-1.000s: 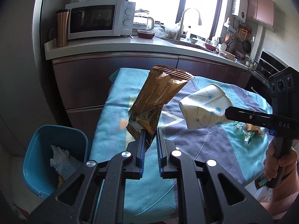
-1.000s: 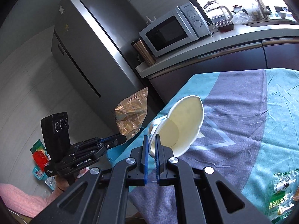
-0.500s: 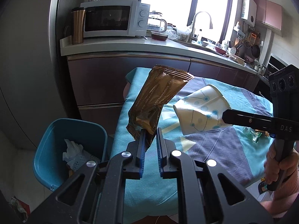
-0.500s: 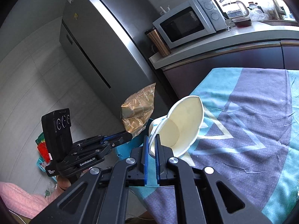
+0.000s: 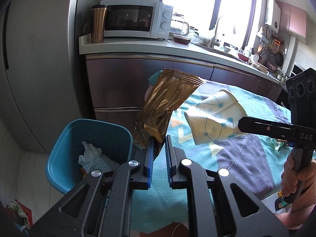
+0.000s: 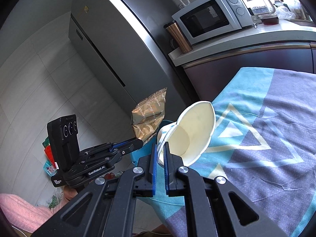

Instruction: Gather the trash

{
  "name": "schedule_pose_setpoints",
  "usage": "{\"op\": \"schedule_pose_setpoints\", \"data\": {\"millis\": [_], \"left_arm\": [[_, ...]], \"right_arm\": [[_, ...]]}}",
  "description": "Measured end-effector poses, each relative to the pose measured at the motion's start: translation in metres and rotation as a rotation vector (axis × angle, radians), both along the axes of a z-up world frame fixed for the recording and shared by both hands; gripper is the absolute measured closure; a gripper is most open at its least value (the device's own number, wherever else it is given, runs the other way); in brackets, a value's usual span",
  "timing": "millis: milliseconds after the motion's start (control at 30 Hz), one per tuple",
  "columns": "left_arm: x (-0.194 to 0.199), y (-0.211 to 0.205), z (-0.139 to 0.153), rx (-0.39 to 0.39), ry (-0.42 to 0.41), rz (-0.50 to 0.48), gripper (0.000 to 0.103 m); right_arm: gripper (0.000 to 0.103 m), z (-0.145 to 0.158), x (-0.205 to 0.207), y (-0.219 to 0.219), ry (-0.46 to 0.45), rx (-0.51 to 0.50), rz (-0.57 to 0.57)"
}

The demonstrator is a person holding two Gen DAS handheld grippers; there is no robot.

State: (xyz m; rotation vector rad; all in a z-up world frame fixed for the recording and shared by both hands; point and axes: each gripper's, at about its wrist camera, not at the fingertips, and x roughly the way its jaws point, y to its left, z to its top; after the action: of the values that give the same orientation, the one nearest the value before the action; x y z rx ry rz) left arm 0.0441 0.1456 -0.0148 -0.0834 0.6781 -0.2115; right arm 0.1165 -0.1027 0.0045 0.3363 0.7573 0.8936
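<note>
Both hands swing off the table (image 5: 246,158) toward the blue bin (image 5: 88,138), now much closer. Left gripper (image 5: 158,138) pinches the gold wrapper (image 5: 167,102) beside the rim; right gripper (image 6: 160,148) clamps the crushed paper cup (image 6: 195,130). Drop looks imminent.

I am seeing a white microwave (image 5: 136,20) sitting on the counter (image 5: 126,44), a copper tumbler (image 5: 98,26) standing just beside it, a glass kettle (image 6: 258,2) and what may be a dark food container (image 5: 182,39) resting further along.
</note>
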Motion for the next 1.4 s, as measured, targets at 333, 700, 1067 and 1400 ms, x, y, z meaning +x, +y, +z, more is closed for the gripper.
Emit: {"op": "schedule_pose_setpoints", "data": {"millis": [333, 700, 1067, 1400], "left_arm": [[-0.003, 0.018, -0.003, 0.005, 0.003, 0.046, 0.091], [-0.006, 0.033, -0.005, 0.012, 0.003, 0.082, 0.091], [-0.007, 0.051, -0.009, 0.02, 0.013, 0.131, 0.091], [-0.004, 0.064, -0.019, 0.023, 0.034, 0.163, 0.091]], "right_arm": [[0.098, -0.003, 0.002, 0.017, 0.016, 0.002, 0.042], [0.098, -0.002, 0.005, 0.037, 0.018, 0.004, 0.081], [0.098, 0.001, 0.012, 0.053, 0.03, -0.005, 0.118], [0.098, -0.002, 0.018, 0.063, 0.055, -0.013, 0.141]]}}
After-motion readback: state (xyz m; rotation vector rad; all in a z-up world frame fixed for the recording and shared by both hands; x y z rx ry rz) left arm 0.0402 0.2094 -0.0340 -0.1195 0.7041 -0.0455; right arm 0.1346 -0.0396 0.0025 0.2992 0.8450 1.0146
